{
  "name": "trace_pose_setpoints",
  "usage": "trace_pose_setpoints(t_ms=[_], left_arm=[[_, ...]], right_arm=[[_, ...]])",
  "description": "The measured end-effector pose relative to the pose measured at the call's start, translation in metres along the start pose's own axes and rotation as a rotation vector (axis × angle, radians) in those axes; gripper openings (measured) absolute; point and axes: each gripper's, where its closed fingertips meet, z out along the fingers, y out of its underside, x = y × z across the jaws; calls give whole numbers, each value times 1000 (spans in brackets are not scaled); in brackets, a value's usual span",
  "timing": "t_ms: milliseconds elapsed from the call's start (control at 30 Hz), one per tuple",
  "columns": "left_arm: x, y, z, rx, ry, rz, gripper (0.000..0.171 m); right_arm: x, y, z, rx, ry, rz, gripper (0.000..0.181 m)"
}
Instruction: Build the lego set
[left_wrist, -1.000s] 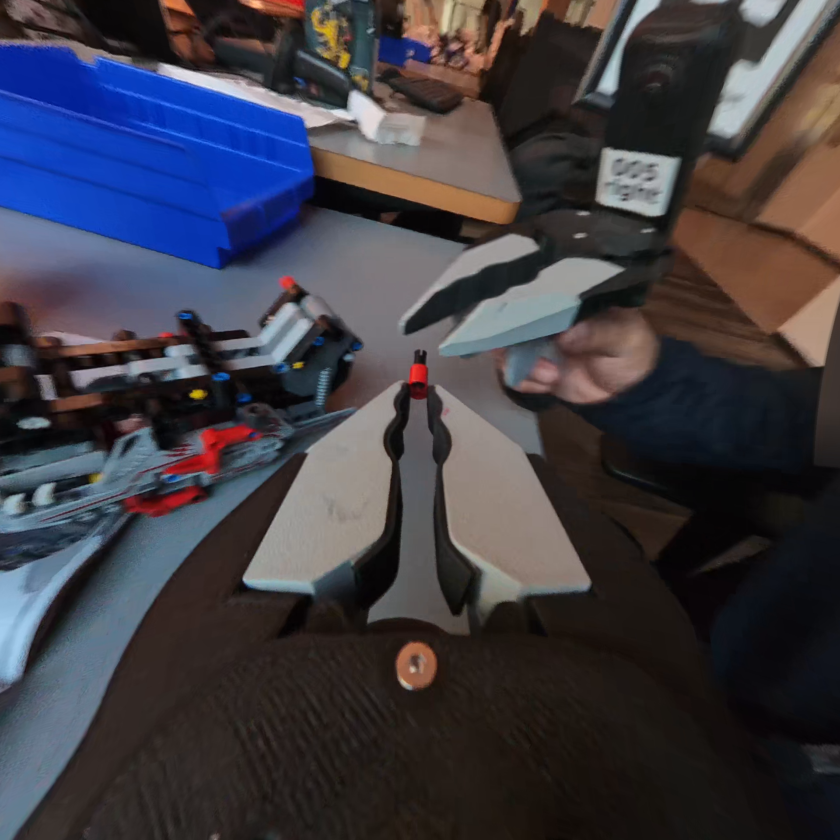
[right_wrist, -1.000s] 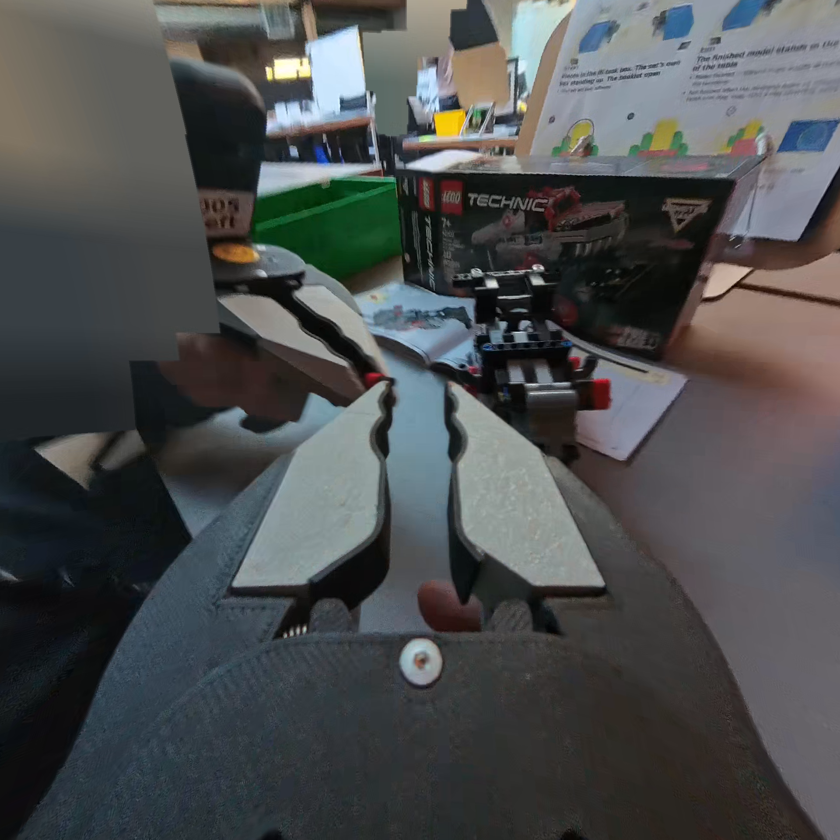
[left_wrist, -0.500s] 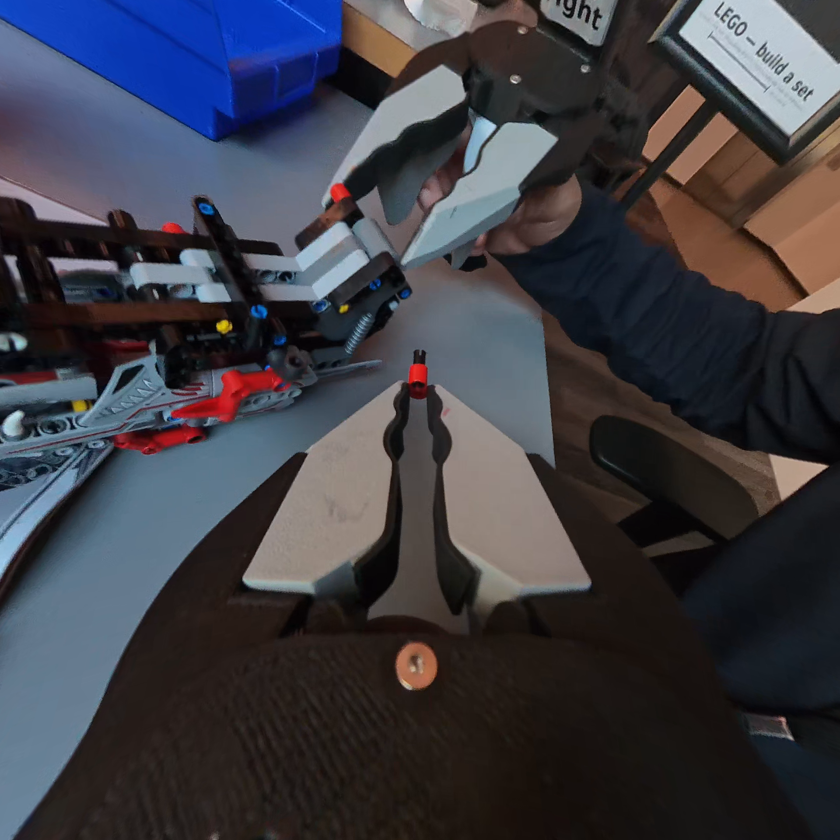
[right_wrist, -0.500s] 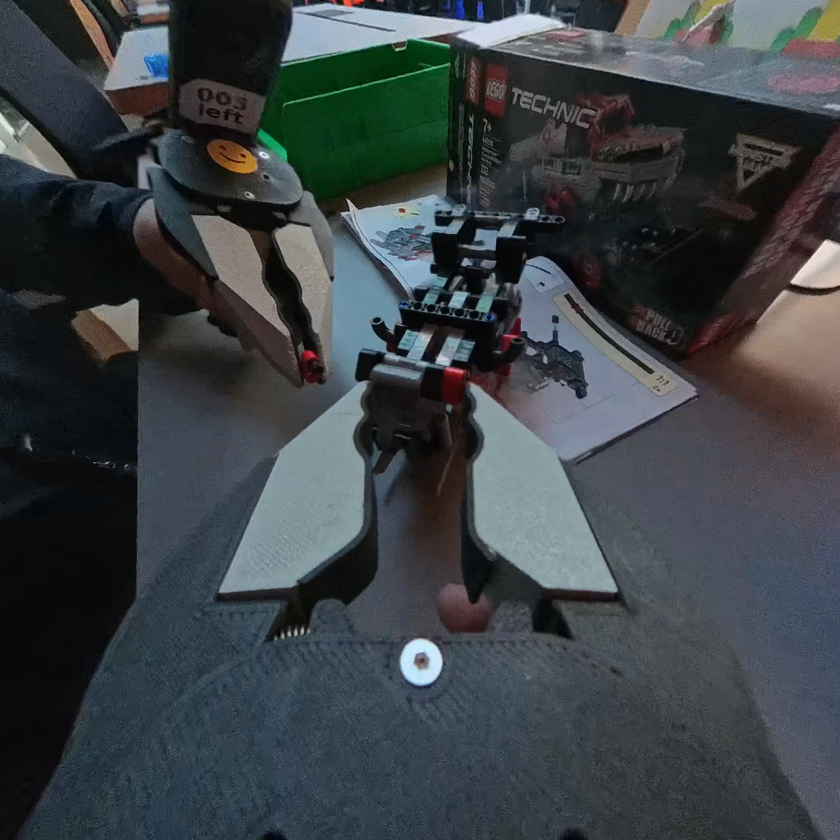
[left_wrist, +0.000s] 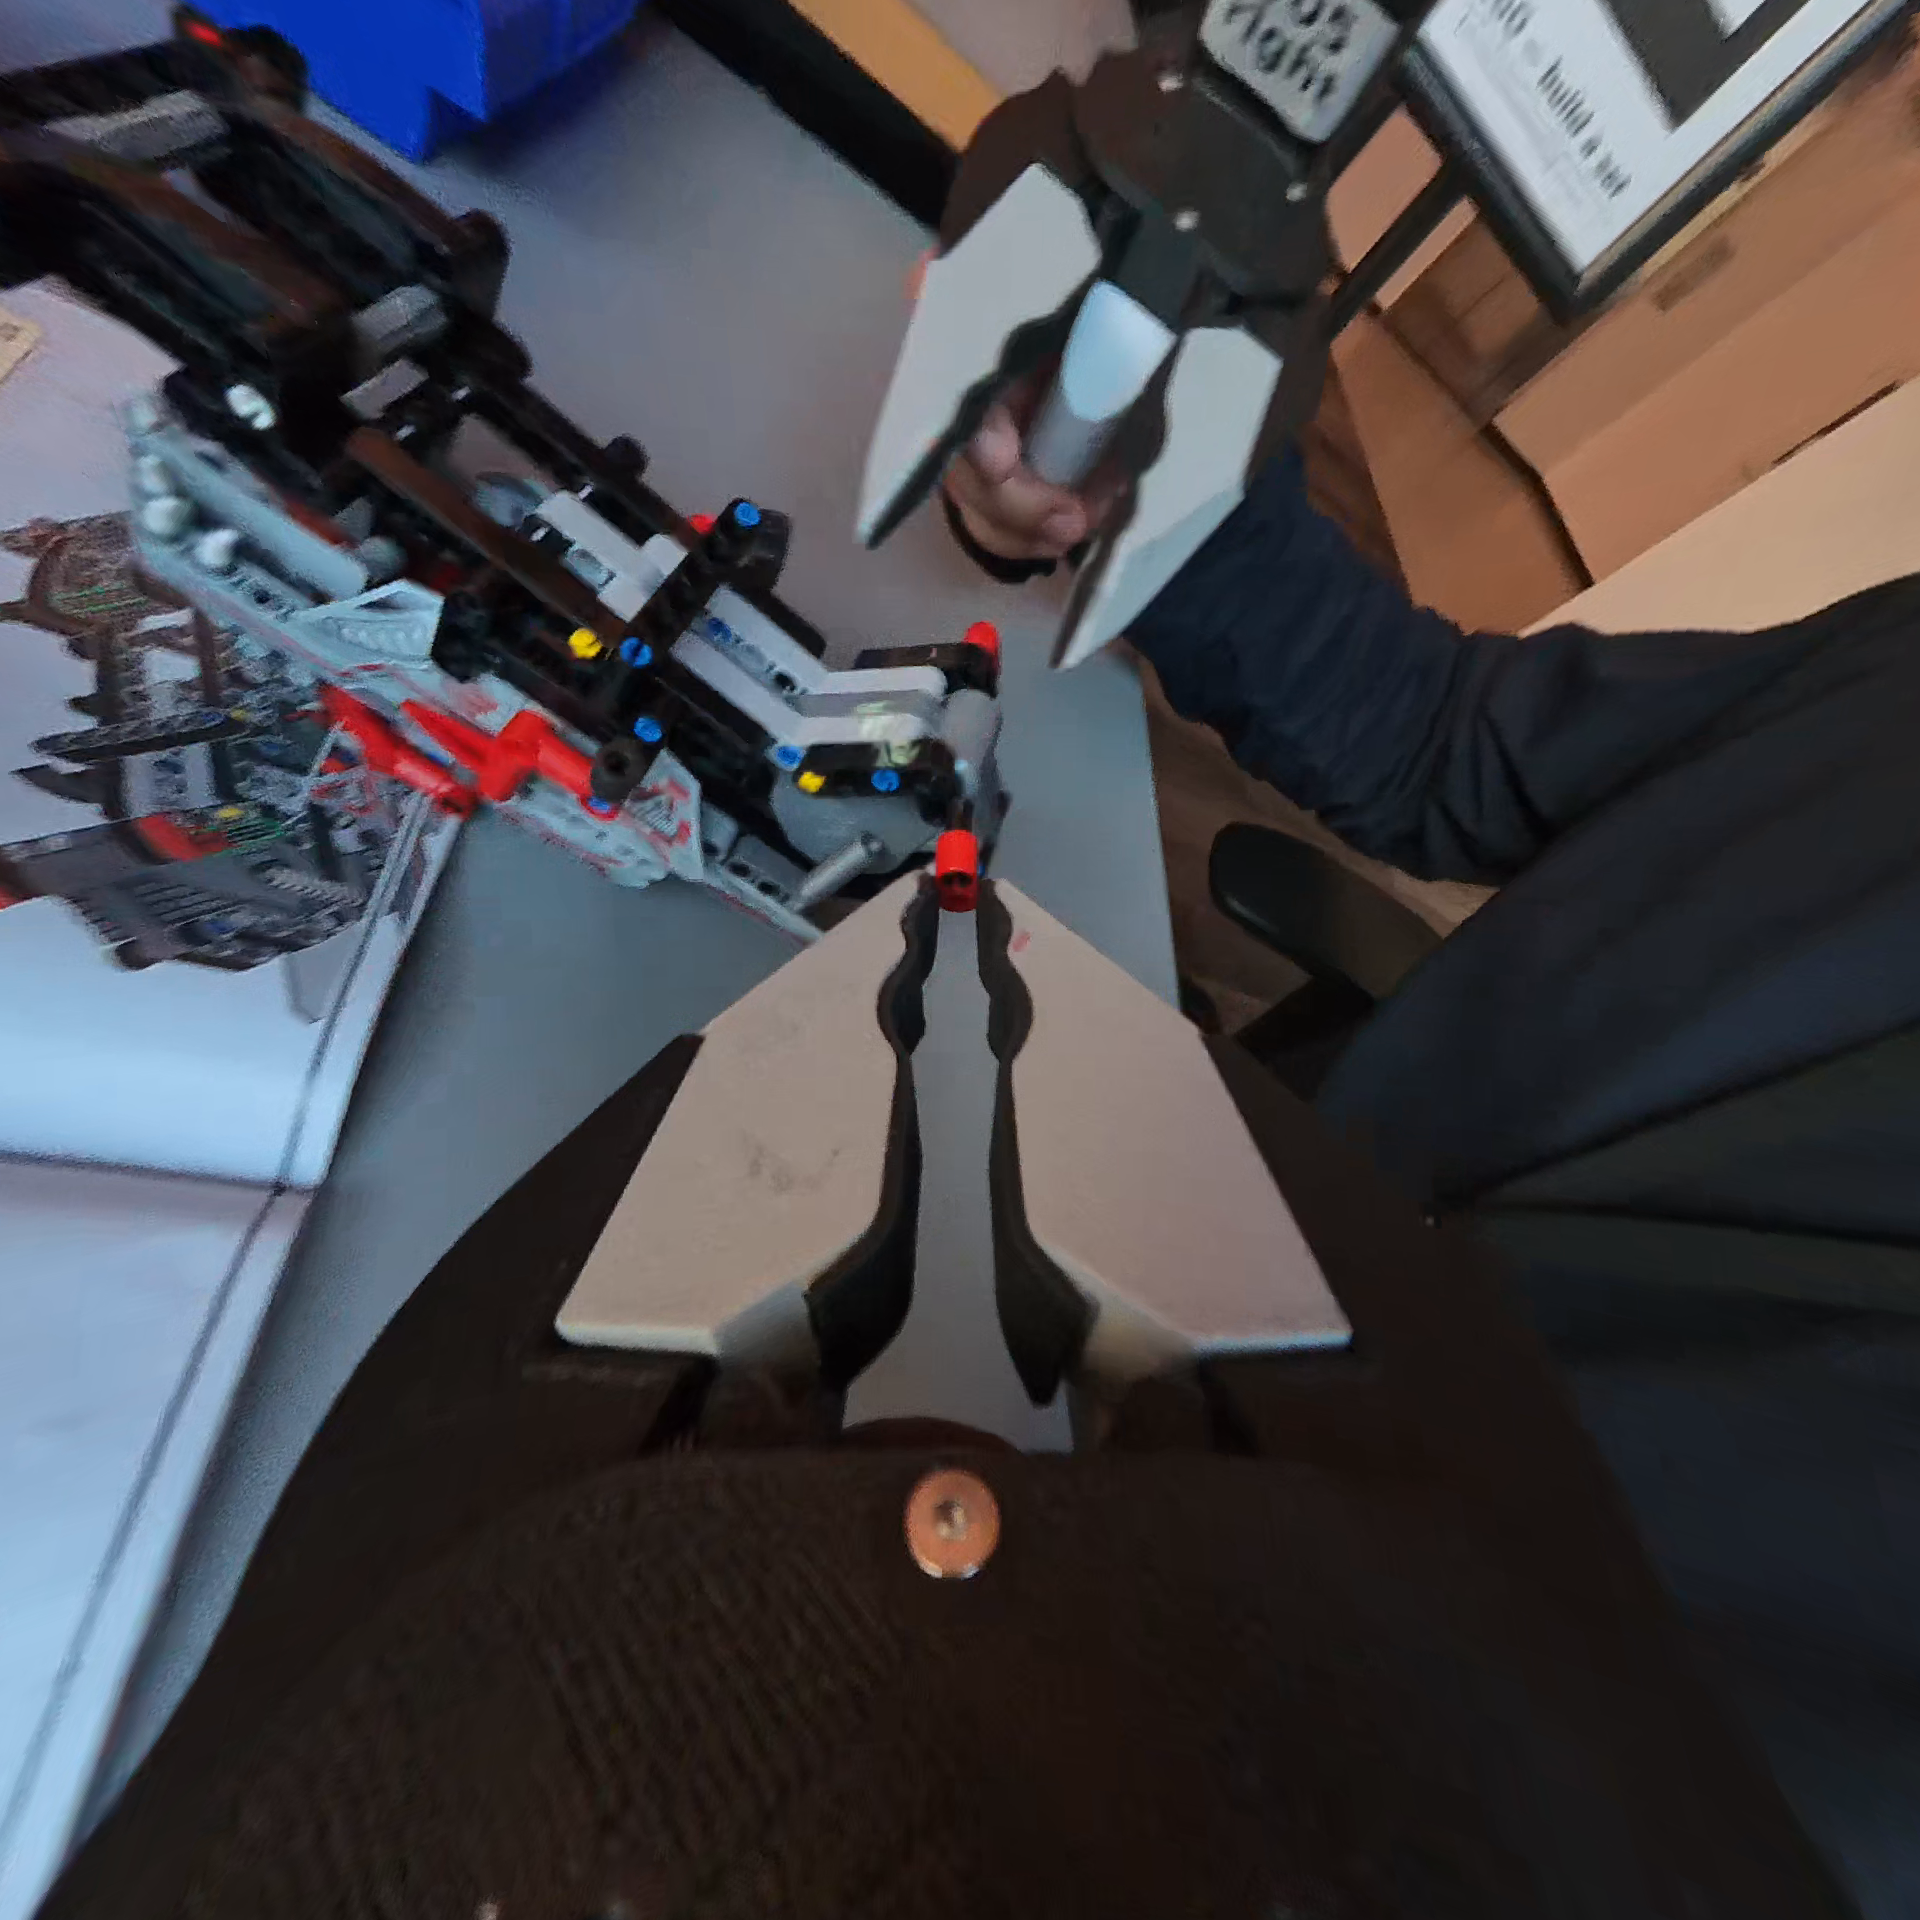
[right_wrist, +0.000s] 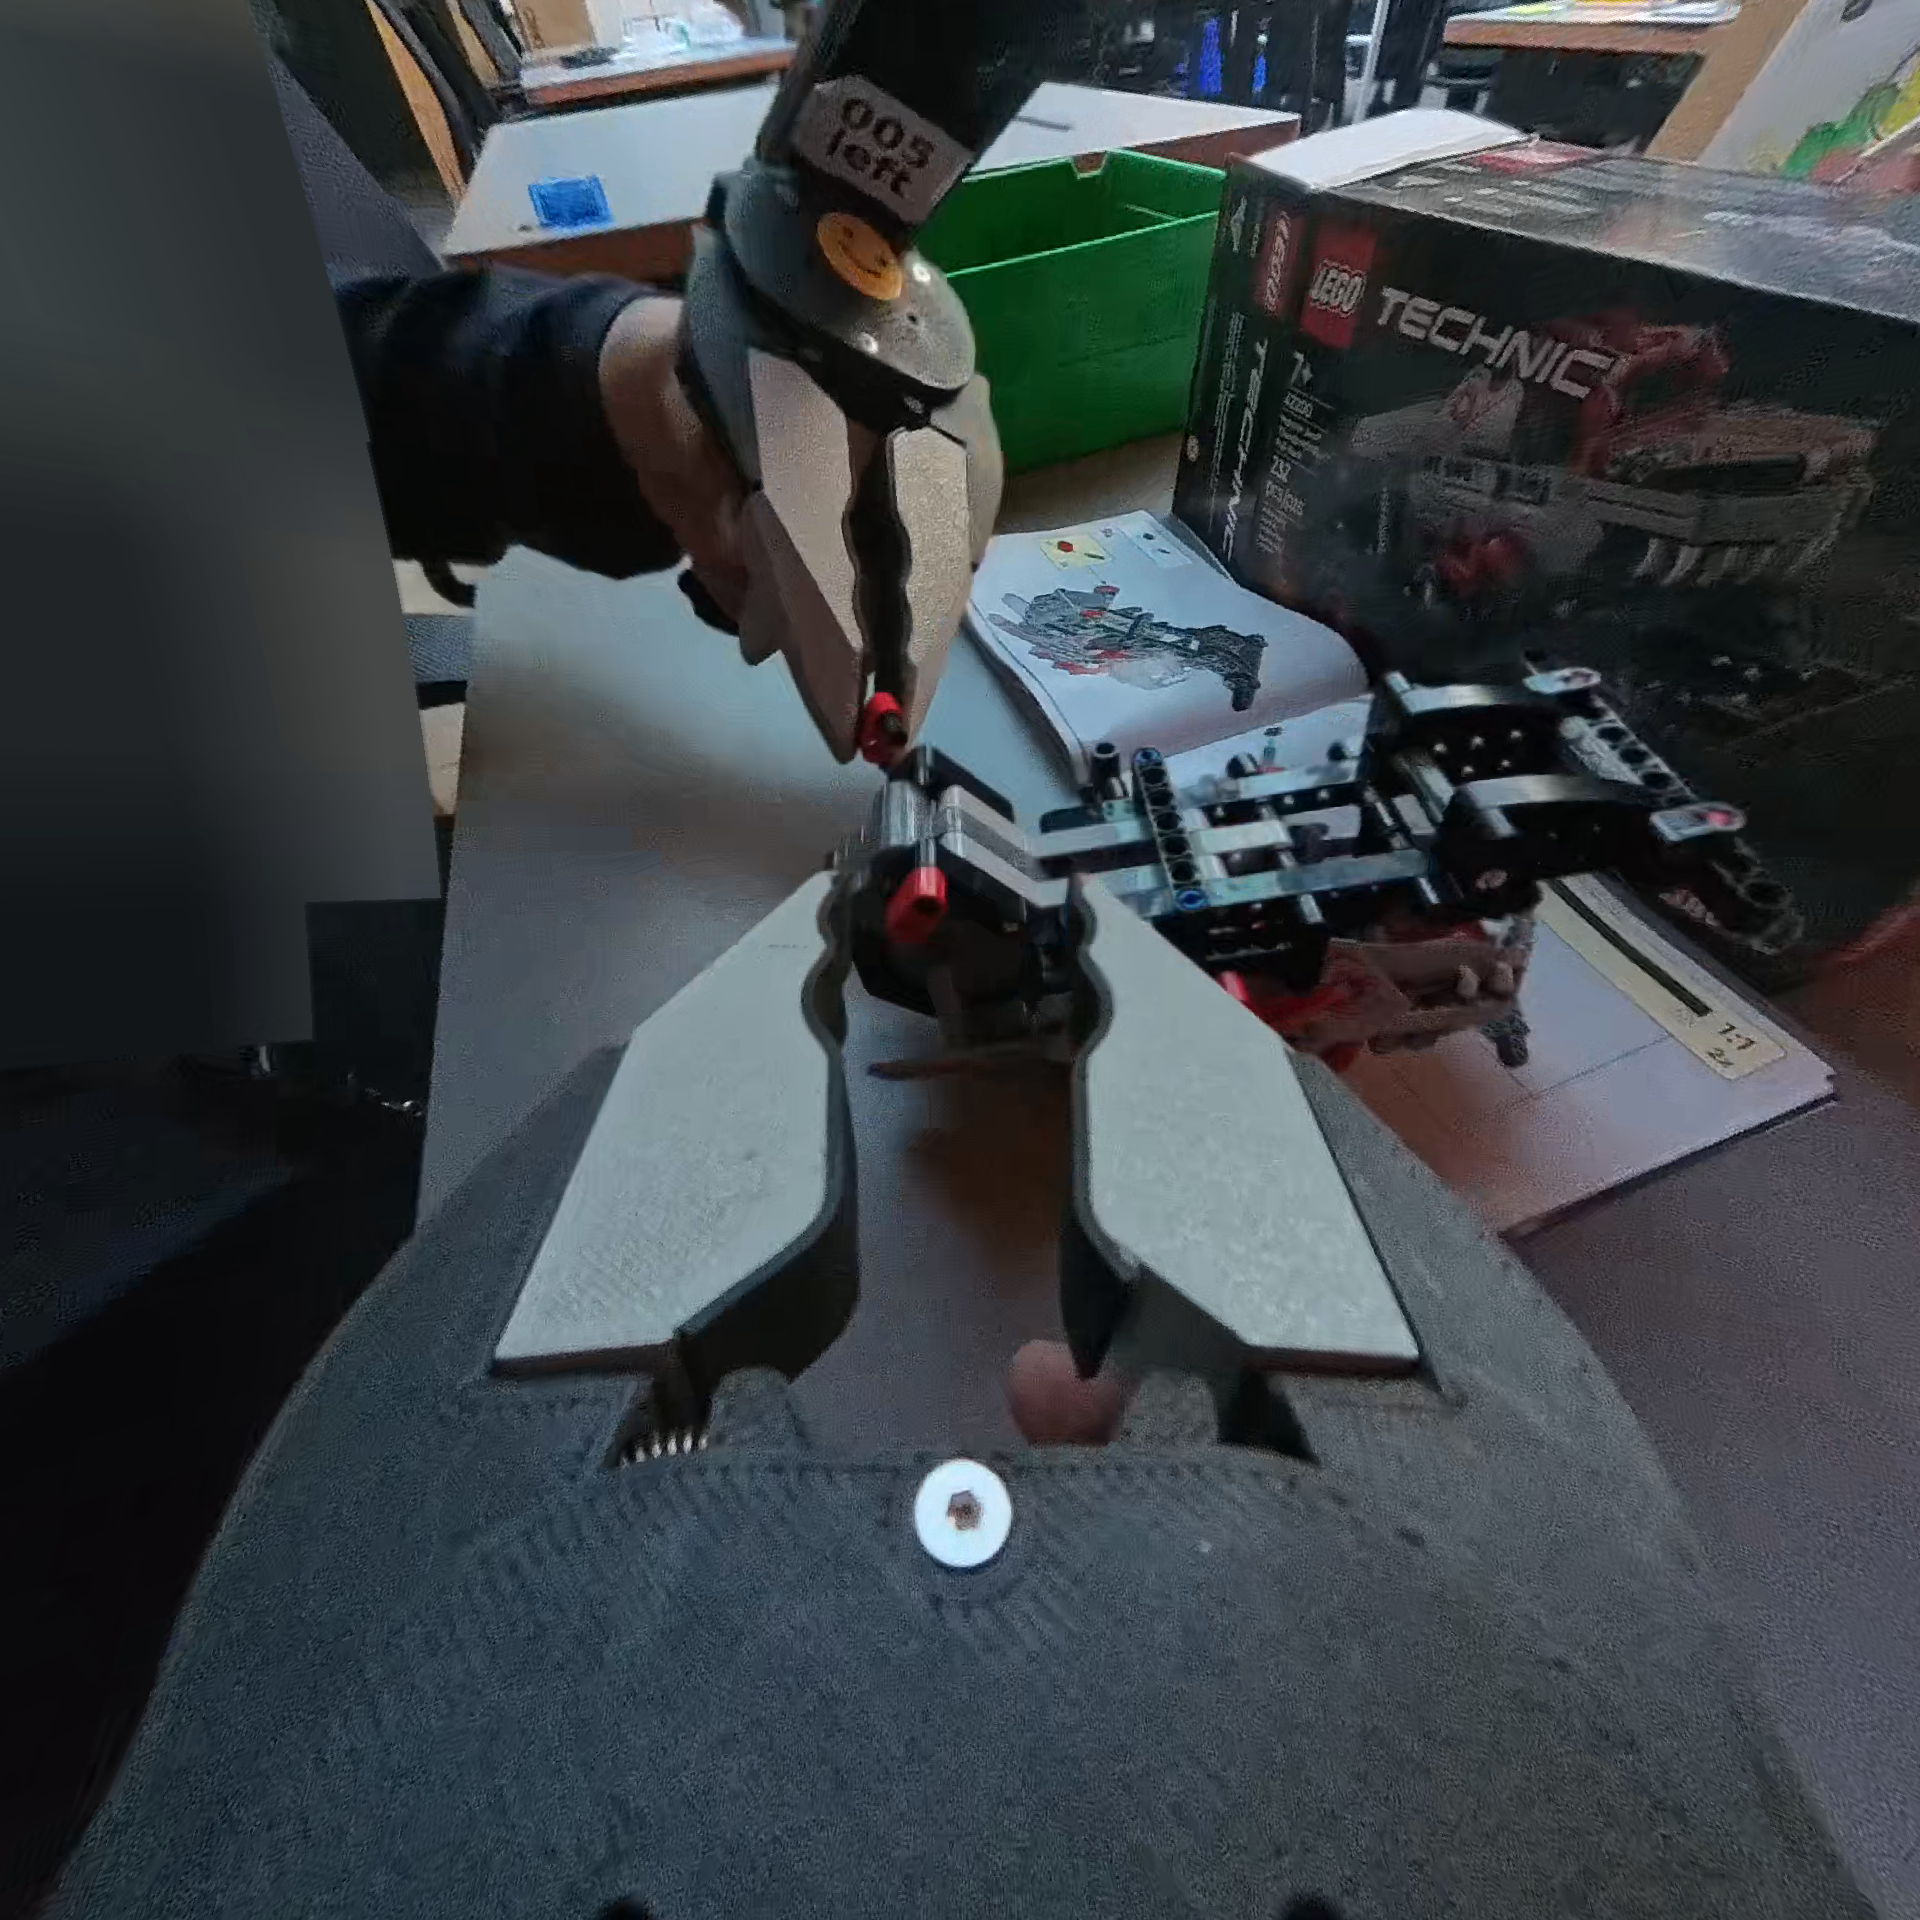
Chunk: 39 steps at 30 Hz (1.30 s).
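- Partly built black-and-grey lego model (right_wrist: 1278, 852) on open paper instruction booklet (right_wrist: 1621, 1122), on grey table (right_wrist: 644, 748).
- Dark printed cardboard box (right_wrist: 1558, 436) behind model, far right.
- Green plastic bin (right_wrist: 1070, 281) far, left of box.

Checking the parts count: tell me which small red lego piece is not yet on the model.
The red pin pinched at the tip of the left tongs. The other red pin sits plugged into the model's end, between the open right tongs.

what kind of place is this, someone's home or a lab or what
Probably a lab or workshop set up for recording tasks, not a home. Several work tables stand behind, one with a green bin, cardboard boxes are stacked on the floor, and a framed sign stands by the table.
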Motion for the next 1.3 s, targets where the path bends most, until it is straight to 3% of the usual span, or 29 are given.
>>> trace_pose_setpoints(t_ms=[233, 333, 400, 467, 567, 967, 1300], left_arm=[[-19, 6, -7, -148, 57, 37, 4], [-20, 10, -3, -188, 78, 61, 4], [-19, 12, -3, -197, 91, 67, 4], [-21, 10, -6, -189, 94, 71, 4], [-21, 7, -9, -176, 108, 57, 4], [-8, 10, 3, -272, 161, 62, 4], [-11, 5, 9, -223, 155, 42, 4]], right_arm=[[-5, -5, 26, -44, 135, -208, 25], [-10, 0, 35, -99, 125, -254, 14], [-10, 2, 33, -117, 136, -265, 21], [-11, 3, 30, -125, 146, -282, 48], [-13, 5, 35, -140, 177, -371, 22], [-14, 9, 29, -152, 98, -430, 17], [-10, 13, 25, -106, 19, -400, 16]])
